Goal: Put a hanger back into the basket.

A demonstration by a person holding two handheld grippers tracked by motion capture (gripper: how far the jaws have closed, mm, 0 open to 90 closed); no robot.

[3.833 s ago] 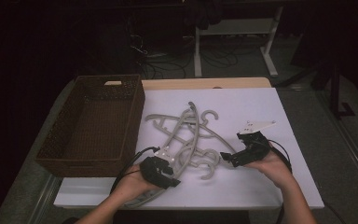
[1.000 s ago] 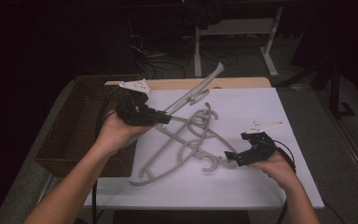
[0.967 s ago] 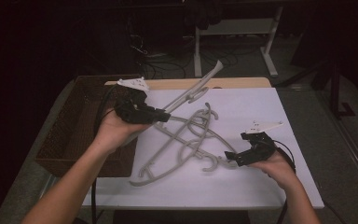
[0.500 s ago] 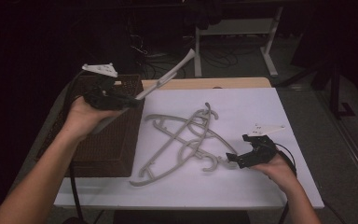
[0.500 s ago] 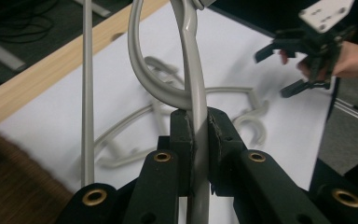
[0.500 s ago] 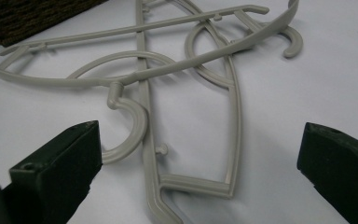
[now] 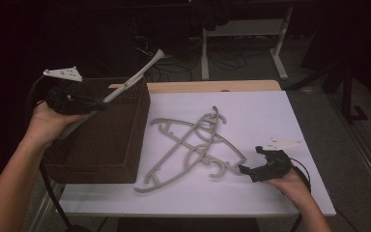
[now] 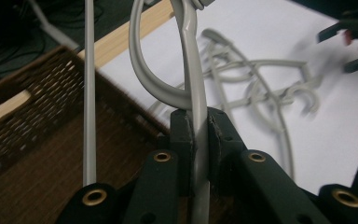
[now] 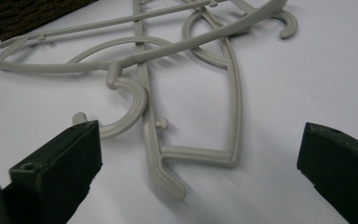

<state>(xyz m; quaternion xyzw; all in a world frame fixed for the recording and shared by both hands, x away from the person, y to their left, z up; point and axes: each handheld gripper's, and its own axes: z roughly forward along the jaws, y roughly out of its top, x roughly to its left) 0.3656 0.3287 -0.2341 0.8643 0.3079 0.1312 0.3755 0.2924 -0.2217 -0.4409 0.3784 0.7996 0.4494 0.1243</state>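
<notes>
Table [image 7: 270, 111] carries a brown woven basket [image 7: 101, 140] at its left and a tangle of grey hangers [image 7: 193, 145] in the middle, so each hanger must come free before it moves. Left gripper [image 7: 96, 102] holds one hanger [image 7: 135, 79] clamped in its fingers above the basket, probably to drop it in. Right gripper [image 7: 244, 169], fingers wide apart, waits beside the pile's nearest hook [image 9: 126, 105].

Table [image 7: 270, 104]: white rectangular top with a pale wooden strip along the 12 o'clock edge. On it: one dark brown wicker basket [image 7: 125, 159], rectangular, open-topped, at the 9 o'clock side; one heap of grey plastic coat hangers [image 7: 193, 145], tangled and overlapping, lying flat at centre toward 6 o'clock, just beside the basket.
</notes>
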